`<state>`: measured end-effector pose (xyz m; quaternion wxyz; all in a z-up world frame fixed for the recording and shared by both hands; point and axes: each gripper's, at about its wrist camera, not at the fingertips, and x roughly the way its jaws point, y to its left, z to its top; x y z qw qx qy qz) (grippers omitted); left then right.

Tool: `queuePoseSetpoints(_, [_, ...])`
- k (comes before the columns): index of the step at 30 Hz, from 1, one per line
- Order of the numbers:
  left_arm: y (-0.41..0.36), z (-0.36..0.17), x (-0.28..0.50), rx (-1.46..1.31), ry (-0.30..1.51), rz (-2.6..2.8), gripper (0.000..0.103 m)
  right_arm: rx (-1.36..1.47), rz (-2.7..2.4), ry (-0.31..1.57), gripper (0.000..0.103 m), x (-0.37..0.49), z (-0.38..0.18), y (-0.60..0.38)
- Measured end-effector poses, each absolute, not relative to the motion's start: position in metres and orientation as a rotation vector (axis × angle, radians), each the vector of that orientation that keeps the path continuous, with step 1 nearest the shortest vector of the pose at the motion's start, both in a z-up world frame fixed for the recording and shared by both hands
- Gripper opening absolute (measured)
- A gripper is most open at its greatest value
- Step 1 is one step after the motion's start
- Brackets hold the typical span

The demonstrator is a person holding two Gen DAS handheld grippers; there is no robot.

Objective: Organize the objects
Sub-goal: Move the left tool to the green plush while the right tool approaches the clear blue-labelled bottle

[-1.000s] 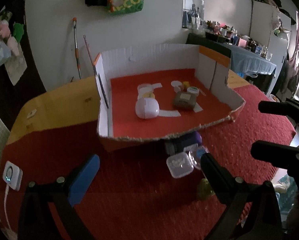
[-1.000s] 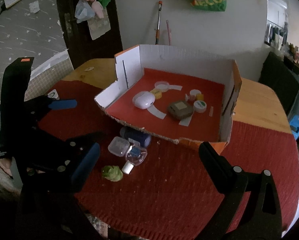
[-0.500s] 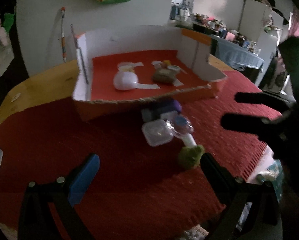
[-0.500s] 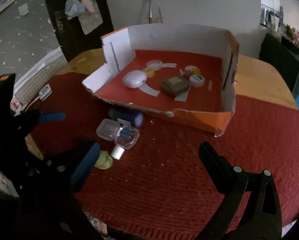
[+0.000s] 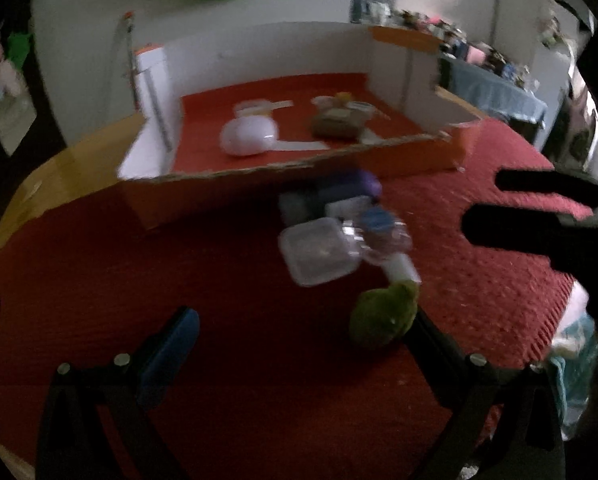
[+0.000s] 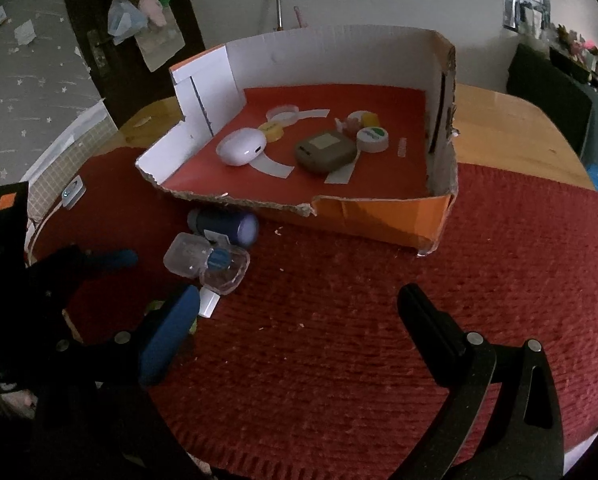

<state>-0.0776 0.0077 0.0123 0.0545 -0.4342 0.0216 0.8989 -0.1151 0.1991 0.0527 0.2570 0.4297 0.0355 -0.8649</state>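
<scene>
A cardboard box [image 6: 235, 200] with a red floor holds a white earbud case [image 6: 241, 146], a brown case [image 6: 325, 150], a round white tub [image 6: 373, 138] and small lids. On the red mat in front lie a dark blue cylinder [image 6: 227, 224], a clear square box [image 5: 317, 256], a clear bottle [image 5: 379, 232] with a blue cap, and a green lump [image 5: 383, 314]. My left gripper [image 5: 299, 336] is open and holds nothing, and its right finger is close beside the green lump. My right gripper [image 6: 299, 320] is open over bare mat, to the right of these loose items.
The red mat [image 6: 379, 360] covers most of a round wooden table [image 6: 511, 120]. A white socket block [image 6: 73, 194] sits at the table's left edge. The box's walls stand high at the back and right, and its front lip is low and torn. A wall and a door stand behind.
My left gripper has come lower and closer to the loose items, so the green lump now lies by its right finger. My right gripper has also dropped lower toward the mat. Both stay open.
</scene>
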Motion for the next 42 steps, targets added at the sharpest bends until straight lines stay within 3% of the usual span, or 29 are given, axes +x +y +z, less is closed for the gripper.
queuePoseSetpoints(8, [-0.035, 0.019, -0.076, -1.306, -0.06, 2.812, 0.102, 1.139, -2.336, 0.197, 0.101, -0.111, 0.041, 0.168])
queuePoseSetpoints(13, [-0.039, 0.016, -0.071, -1.306, -0.077, 2.791, 0.091, 1.117, -2.334, 0.259, 0.1, -0.109, 0.034, 0.152])
queuePoseSetpoints(16, [-0.04, 0.014, -0.067, -1.289, -0.075, 2.792, 0.091, 1.106, -2.336, 0.272, 0.098, -0.109, 0.032, 0.149])
queuePoseSetpoints(18, [-0.041, 0.015, -0.064, -1.276, -0.085, 2.785, 0.091, 1.106, -2.346, 0.285, 0.089, -0.111, 0.03, 0.149])
queuePoseSetpoints(24, [-0.031, 0.013, -0.06, -1.248, -0.045, 2.785, 0.089, 1.121, -2.346, 0.282, 0.081, -0.115, 0.026, 0.152])
queuePoseSetpoints(28, [-0.019, 0.015, -0.06, -1.221, 0.001, 2.781, 0.074, 1.084, -2.33, 0.347, 0.07, -0.111, 0.023, 0.14])
queuePoseSetpoints(31, [-0.015, 0.015, -0.059, -1.206, 0.023, 2.78, 0.057, 1.064, -2.321, 0.354, 0.053, -0.109, 0.023, 0.138])
queuePoseSetpoints(33, [-0.015, 0.016, -0.059, -1.2, 0.014, 2.775, 0.046, 1.061, -2.314, 0.342, 0.036, -0.109, 0.025, 0.139])
queuePoseSetpoints(34, [-0.015, 0.017, -0.059, -1.2, 0.004, 2.772, 0.039, 1.063, -2.311, 0.336, 0.036, -0.109, 0.025, 0.14])
queuePoseSetpoints(42, [-0.019, 0.022, -0.059, -1.196, -0.046, 2.747, 0.037, 1.065, -2.298, 0.294, 0.036, -0.106, 0.029, 0.144])
